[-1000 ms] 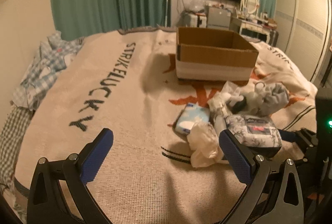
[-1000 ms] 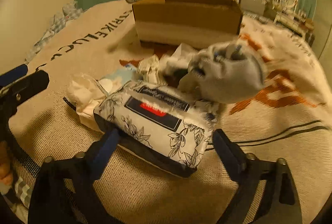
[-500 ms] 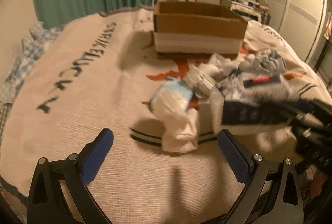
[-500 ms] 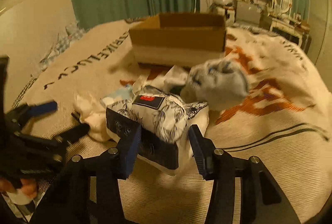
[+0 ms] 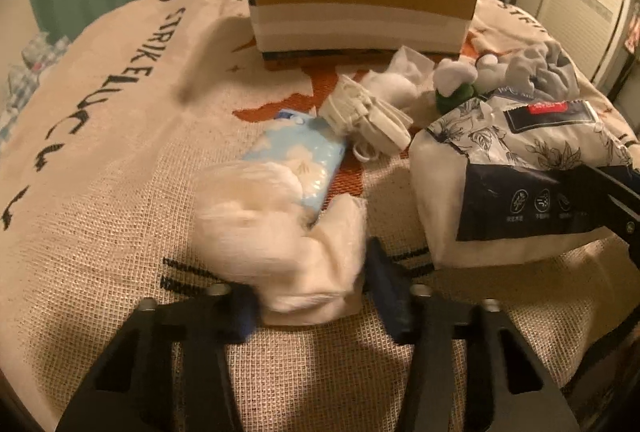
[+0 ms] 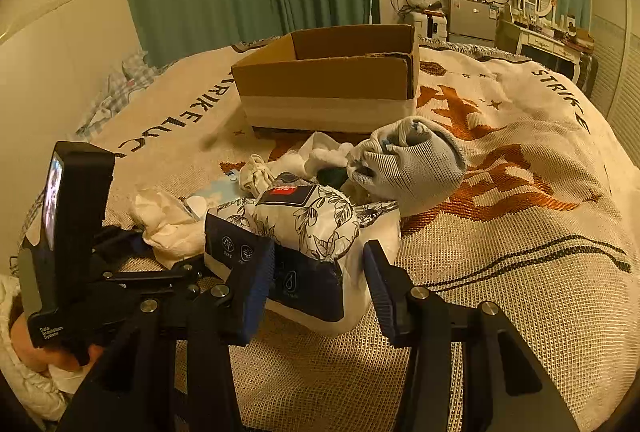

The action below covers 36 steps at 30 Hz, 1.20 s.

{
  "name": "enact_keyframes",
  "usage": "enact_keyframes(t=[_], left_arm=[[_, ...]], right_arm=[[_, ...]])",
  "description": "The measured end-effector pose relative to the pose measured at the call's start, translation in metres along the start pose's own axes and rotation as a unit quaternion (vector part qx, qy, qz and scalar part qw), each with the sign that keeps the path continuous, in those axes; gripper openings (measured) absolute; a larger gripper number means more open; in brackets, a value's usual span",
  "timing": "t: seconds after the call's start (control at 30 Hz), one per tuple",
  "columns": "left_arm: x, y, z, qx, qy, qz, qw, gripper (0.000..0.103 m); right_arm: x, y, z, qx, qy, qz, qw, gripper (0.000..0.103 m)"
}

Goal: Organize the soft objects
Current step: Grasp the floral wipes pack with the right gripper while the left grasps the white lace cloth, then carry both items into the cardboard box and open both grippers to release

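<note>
Currently both grippers are loaded. Left gripper (image 5: pixel 310 306) has its jaws clamped on a white crumpled bag (image 5: pixel 280 232), pinched at its near end, with the bulk sticking out forward toward the pile. Right gripper (image 6: pixel 318 282) has its jaws closed partway onto a floral tissue pack (image 6: pixel 308 228): the left pad presses the dark end, the right pad looks to be just touching the white side, so I judge it a grip but a shallow one. The pack's long axis runs roughly across the jaws and it's tilted, the far end resting on the bedspread (image 6: pixel 520 272). The cardboard box (image 6: pixel 328 83) sits dead ahead of both grippers, open top up, past the remaining pile: a grey sock bundle (image 6: pixel 412 167), a blue tissue packet (image 5: pixel 304 159), and a white corded bundle (image 5: pixel 360 111). Key relation: box is straight forward, and the pile lies between, so either load likely needs lifting over it. Right gripper looks nearer the box. Risk: the pack slipping out of that shallow pinch.
</note>
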State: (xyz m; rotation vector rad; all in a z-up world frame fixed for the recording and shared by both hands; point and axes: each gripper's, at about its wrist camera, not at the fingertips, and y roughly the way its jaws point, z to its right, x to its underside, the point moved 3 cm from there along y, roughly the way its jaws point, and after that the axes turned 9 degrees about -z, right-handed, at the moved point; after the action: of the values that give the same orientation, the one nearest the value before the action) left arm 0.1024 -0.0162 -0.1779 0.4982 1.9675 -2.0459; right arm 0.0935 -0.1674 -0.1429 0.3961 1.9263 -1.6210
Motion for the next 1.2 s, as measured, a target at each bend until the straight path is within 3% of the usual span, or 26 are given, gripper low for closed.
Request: enact_keyframes(t=[0.13, 0.43, 0.7, 0.93, 1.2], left_arm=[[0.004, -0.01, -0.004, 0.022, -0.003, 0.012, 0.9997, 0.026], [0.008, -0.077, -0.013, 0.052, 0.0, 0.096, 0.9941, 0.026], [-0.007, -0.119, -0.009, 0.048, 0.021, 0.151, 0.9872, 0.026], [-0.051, -0.142, 0.0, 0.035, 0.04, 0.188, 0.9807, 0.026], [-0.14, -0.149, 0.001, 0.035, 0.05, 0.216, 0.9746, 0.026]], right_arm=[[0.001, -0.002, -0.004, 0.012, -0.01, 0.002, 1.0, 0.045], [0.0, -0.047, -0.039, 0.049, -0.058, 0.056, 0.995, 0.037], [-0.015, -0.084, -0.053, 0.051, -0.076, 0.1, 0.991, 0.031], [-0.082, -0.114, -0.044, 0.048, -0.092, 0.15, 0.983, 0.031], [-0.185, -0.109, -0.017, 0.066, -0.1, 0.192, 0.974, 0.03]])
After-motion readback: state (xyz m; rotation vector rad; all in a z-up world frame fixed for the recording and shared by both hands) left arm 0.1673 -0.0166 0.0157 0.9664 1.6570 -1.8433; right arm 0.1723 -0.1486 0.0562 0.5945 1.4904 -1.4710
